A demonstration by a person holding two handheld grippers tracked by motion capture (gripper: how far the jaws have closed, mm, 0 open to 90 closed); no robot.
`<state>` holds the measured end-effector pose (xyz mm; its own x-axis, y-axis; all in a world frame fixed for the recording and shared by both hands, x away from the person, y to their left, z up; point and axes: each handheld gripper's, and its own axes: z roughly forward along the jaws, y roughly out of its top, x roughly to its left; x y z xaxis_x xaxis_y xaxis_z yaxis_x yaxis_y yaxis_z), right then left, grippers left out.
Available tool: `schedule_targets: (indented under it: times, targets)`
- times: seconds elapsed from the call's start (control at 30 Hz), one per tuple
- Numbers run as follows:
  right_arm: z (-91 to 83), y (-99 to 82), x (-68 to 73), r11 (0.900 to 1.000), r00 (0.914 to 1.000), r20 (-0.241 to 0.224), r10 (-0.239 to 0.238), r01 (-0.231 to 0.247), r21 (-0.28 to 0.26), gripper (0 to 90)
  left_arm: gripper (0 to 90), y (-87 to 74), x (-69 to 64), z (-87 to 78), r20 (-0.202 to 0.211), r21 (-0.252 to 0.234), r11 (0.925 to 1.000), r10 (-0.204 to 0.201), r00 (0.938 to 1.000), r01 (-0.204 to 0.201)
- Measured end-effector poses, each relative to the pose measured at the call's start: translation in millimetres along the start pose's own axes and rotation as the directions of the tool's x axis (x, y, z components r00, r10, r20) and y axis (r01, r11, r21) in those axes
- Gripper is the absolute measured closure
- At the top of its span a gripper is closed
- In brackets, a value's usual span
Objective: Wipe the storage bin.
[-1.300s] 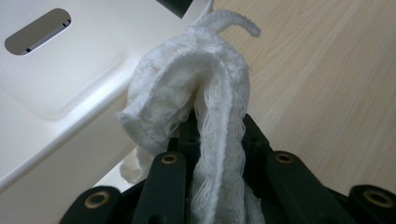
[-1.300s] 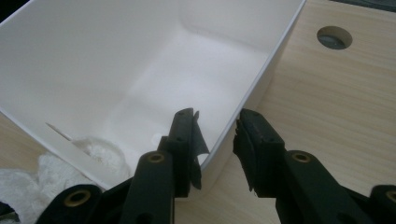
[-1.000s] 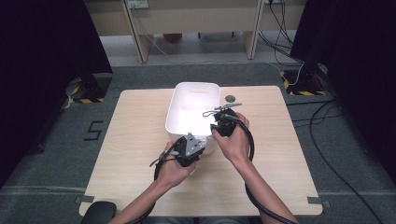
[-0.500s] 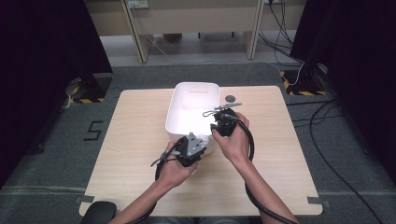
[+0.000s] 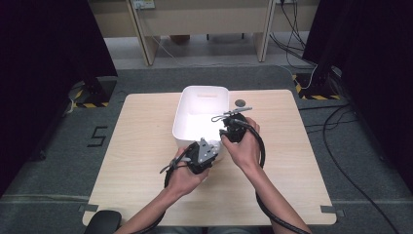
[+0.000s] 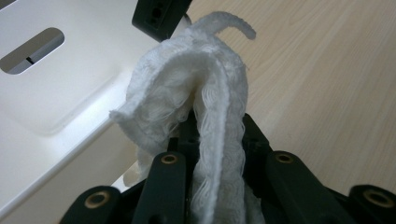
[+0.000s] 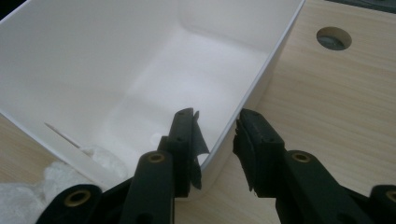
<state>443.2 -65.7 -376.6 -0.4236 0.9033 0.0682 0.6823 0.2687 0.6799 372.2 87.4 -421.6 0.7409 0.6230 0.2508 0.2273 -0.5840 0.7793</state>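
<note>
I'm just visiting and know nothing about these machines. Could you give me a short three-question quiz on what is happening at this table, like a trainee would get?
1. What does the left gripper hold between its fingers?
2. True or false: the right gripper has one finger inside the white bin and one outside its wall.
3. The round hole lies in: A the bin's floor, B the wooden table, C the cloth.

Key:
1. A white cloth, pinched tight.
2. True; whether the fingers press the wall, I cannot tell.
3. B.
</note>
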Motion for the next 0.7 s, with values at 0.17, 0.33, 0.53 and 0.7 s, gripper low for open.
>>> schedule_targets:
  times: [0.17, 0.33, 0.53, 0.7]
  targets:
    - [-0.1, 0.0, -0.2, 1.0000, 1.0000, -0.003, 0.003, -0.003, 0.000, 67.6, 75.5, 1.7, -1.2, 2.0, 0.004, -0.004, 1.0000, 0.001, 1.0000, -0.001]
    - [-0.1, -0.1, -0.3, 1.0000, 1.0000, -0.003, 0.003, -0.003, -0.002, 67.6, 75.5, 3.1, -3.0, 4.7, 0.009, -0.007, 1.0000, 0.001, 1.0000, -0.001]
    - [-0.2, 0.0, -0.5, 1.0000, 1.0000, -0.006, 0.003, -0.004, -0.001, 67.7, 75.5, 4.6, -4.4, 6.3, 0.011, -0.003, 1.0000, 0.006, 0.9999, -0.006]
    - [-0.3, -0.1, -0.8, 1.0000, 1.0000, -0.008, 0.003, -0.003, -0.001, 67.7, 75.5, 5.0, -5.7, 8.0, 0.012, -0.005, 1.0000, 0.007, 0.9999, -0.007]
